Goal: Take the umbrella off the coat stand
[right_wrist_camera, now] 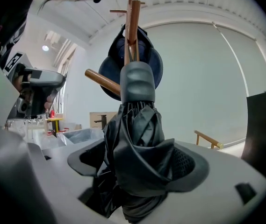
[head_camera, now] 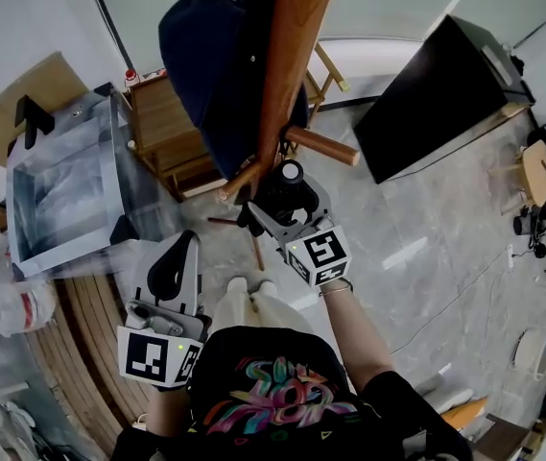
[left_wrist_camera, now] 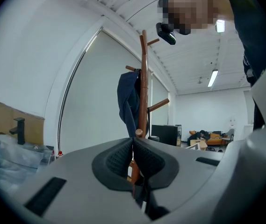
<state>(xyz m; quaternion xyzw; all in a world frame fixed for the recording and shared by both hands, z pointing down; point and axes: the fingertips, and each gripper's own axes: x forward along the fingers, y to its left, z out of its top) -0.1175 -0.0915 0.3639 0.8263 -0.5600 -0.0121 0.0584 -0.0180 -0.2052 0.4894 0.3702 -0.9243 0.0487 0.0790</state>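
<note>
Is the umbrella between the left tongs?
No, the left tongs are shut on nothing; the folded umbrella stands between the right tongs.

Dark umbrella [head_camera: 274, 198] near coat stand [head_camera: 293, 46]

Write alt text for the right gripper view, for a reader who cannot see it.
A folded black umbrella fills the gap between the wide-apart jaws of the right gripper, its grey cap in front of a wooden coat stand. A dark blue fabric item hangs on the stand, before a pale wall.
</note>
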